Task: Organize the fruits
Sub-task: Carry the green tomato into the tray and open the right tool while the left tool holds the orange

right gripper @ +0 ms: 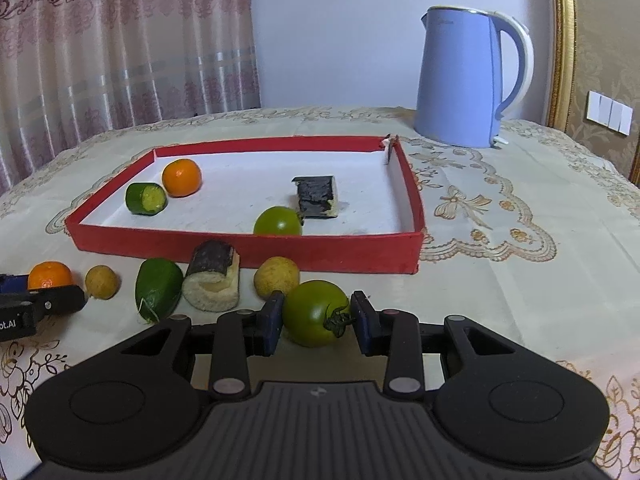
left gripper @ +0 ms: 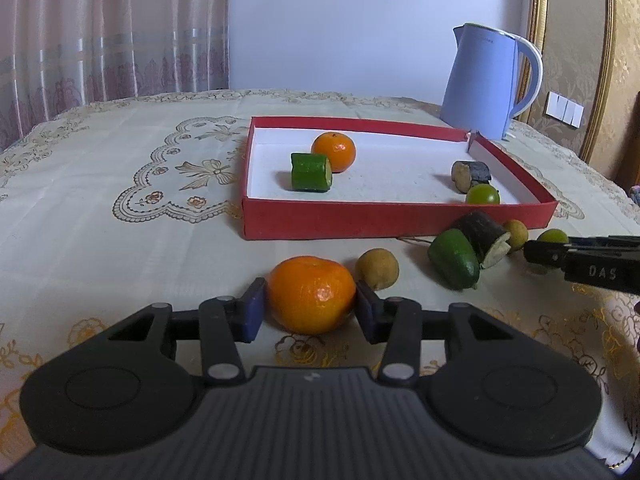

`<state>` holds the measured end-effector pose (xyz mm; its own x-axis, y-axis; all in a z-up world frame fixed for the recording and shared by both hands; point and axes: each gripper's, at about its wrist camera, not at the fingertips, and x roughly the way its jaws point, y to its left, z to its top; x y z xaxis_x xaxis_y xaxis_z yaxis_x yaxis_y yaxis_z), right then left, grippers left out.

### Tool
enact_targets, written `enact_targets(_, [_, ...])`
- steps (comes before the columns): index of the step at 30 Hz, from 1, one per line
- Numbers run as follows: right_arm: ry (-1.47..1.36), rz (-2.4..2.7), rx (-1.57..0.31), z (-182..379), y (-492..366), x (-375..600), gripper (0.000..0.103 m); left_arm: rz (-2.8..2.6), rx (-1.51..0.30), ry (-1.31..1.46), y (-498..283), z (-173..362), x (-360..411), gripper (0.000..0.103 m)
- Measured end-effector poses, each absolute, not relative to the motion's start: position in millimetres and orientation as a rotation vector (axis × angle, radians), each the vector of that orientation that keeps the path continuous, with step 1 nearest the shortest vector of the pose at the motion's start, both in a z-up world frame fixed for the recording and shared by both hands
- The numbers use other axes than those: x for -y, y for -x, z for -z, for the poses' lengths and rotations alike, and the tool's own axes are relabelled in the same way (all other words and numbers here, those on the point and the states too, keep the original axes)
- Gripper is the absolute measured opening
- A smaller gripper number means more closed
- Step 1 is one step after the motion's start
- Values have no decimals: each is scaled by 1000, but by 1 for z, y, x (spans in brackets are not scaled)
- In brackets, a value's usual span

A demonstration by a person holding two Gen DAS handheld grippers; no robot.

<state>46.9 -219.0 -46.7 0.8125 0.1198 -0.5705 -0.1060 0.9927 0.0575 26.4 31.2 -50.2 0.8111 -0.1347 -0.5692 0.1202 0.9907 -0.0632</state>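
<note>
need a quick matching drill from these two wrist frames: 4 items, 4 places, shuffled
Items:
1. green tomato with stem
2. large orange
3. cucumber piece
4. blue kettle

Places:
A. inside the red box, beside the small orange
B. between the left gripper fingers
C. behind the box, on the tablecloth
D. between the right gripper fingers

Pairs: 1-D, 2-B, 3-A, 4-C

Glossy orange, matt cardboard tray, embroidered cloth tablecloth.
</note>
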Motion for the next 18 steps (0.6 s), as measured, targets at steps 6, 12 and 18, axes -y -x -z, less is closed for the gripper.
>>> enact_targets(6, [-20,-110,-582,35,-47,220,35,133,-612,11,-27,50,-29,43])
enact_targets(12, [11,-96,-532,17,-57,218,34,134,-611,13,-27,51,-28,43])
enact_targets(18, [53,-62,-543,5,-86,225,32,137,-611,24,-27,50,-29,43])
